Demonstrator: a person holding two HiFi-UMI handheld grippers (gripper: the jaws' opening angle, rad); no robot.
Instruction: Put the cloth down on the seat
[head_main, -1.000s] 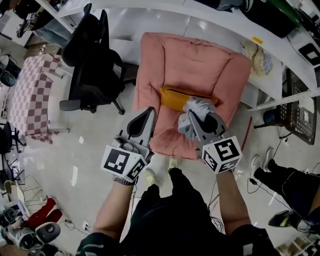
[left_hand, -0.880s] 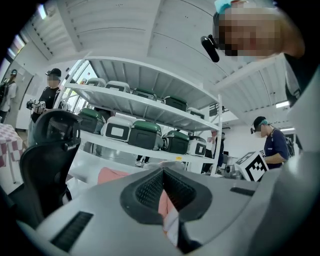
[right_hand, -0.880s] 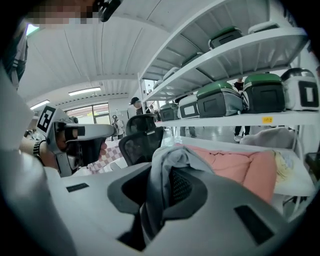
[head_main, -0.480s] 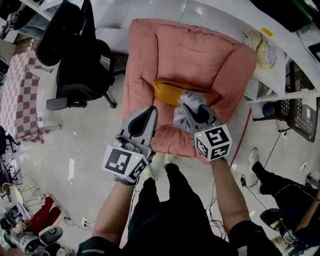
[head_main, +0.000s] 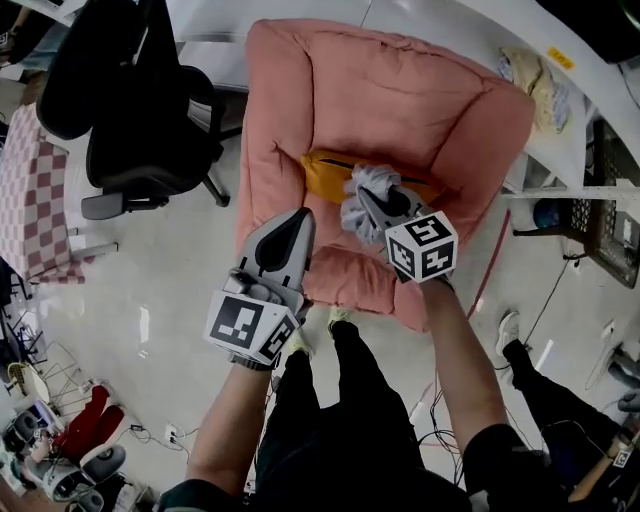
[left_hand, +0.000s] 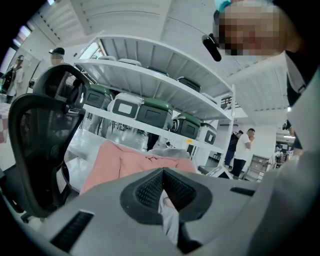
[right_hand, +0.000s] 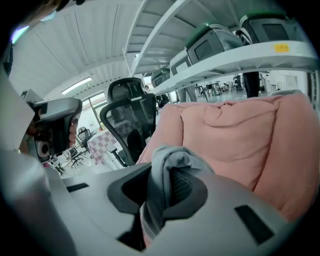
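A pink padded seat (head_main: 400, 90) fills the top middle of the head view, with an orange cushion (head_main: 322, 172) lying across its base. My right gripper (head_main: 372, 196) hangs over the seat's front part, just in front of that cushion, and is shut on a bunched grey-white cloth (head_main: 360, 186). In the right gripper view the cloth (right_hand: 169, 156) sticks up between the pads of the right gripper (right_hand: 161, 184), with the pink seat (right_hand: 240, 135) behind. My left gripper (head_main: 297, 217) is shut and empty, held at the seat's front left corner. The left gripper (left_hand: 162, 173) faces the seat (left_hand: 125, 160).
A black office chair (head_main: 140, 100) stands left of the seat. A checkered cloth-covered stand (head_main: 20, 190) is further left. White shelving (left_hand: 150, 82) with green-lidded bins runs behind the seat. A black basket (head_main: 615, 220) and another person's legs (head_main: 560, 400) are at the right.
My right gripper has carried the cloth forward over the seat, closer to the orange cushion. The seat looks nearer. The left gripper has hardly moved.
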